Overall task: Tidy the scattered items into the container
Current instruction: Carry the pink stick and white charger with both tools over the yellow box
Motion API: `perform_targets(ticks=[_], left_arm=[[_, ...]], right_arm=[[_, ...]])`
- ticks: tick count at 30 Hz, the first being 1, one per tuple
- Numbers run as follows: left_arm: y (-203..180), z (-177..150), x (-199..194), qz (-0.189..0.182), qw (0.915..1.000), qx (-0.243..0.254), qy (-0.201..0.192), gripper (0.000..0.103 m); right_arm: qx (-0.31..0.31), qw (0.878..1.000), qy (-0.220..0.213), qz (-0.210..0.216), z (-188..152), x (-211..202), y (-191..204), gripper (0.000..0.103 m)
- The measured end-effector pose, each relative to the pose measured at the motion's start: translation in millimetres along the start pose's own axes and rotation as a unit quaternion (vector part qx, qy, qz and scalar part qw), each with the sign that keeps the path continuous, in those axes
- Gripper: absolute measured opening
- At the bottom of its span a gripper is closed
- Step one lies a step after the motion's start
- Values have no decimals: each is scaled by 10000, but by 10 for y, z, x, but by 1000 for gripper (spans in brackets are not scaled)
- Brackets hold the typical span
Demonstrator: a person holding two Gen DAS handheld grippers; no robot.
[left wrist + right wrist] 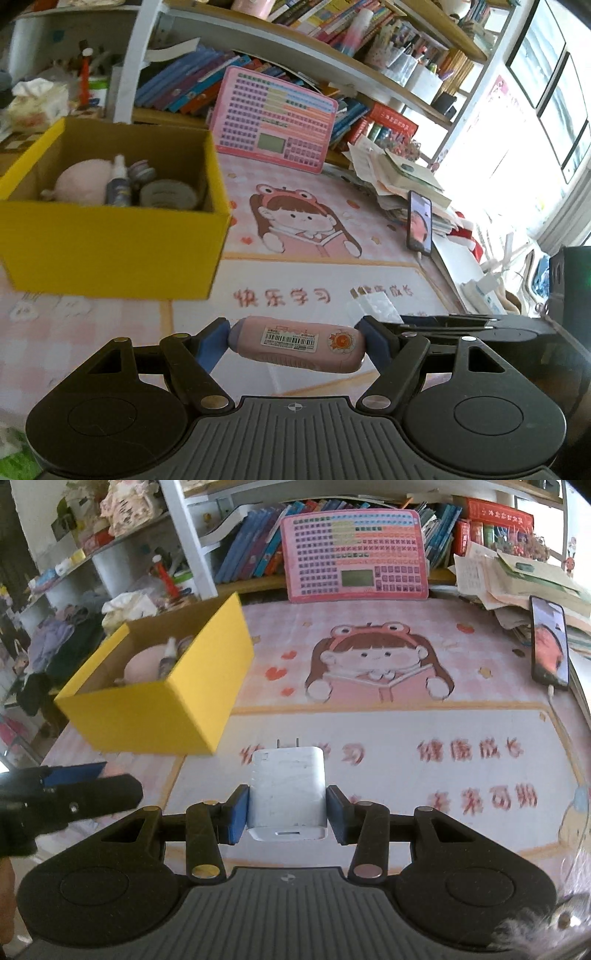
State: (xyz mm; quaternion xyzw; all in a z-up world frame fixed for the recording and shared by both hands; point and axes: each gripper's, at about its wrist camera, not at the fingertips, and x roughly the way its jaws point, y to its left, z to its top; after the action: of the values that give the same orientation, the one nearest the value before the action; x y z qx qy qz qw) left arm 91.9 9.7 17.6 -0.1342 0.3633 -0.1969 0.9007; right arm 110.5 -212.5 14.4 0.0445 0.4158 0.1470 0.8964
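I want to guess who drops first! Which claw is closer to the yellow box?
Left. The left claw, holding the pink tube, is just before the yellow box. The right claw, holding the white charger, sits further right.

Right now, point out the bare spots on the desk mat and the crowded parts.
Free: the mat between the yellow box and the phone, forward to the pink board. Crowded: the paper pile by the phone, and the box, which holds a plush toy, bottle and tape roll.

Kid's study desk at home — cartoon desk mat (369, 657), packed bookshelf (332, 48), pink learning board (354, 554).
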Motion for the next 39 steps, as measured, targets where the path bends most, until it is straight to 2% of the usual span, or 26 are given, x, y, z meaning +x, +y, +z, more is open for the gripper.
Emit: perform_targets(ticks=[6, 12, 18, 29, 39], left_arm=[[194, -201, -270, -22, 10000, -21, 37, 77], [371, -338, -523, 7, 10000, -91, 36, 77], [614, -463, -691, 181, 9994, -274, 48, 77], [982, -551, -947, 533, 9964, -624, -187, 77], [1149, -532, -1016, 714, 9945, -711, -279, 77]], right_arm=[[-12, 10000, 70, -9, -305, -100, 356, 42], [-101, 9998, 173, 38, -469, -141, 693, 42], [-336, 9990, 262, 145, -532, -108, 1007, 42], [-1096, 9926, 406, 338, -530, 45, 1490, 42], [-1411, 9881, 377, 492, -513, 102, 1677, 42]])
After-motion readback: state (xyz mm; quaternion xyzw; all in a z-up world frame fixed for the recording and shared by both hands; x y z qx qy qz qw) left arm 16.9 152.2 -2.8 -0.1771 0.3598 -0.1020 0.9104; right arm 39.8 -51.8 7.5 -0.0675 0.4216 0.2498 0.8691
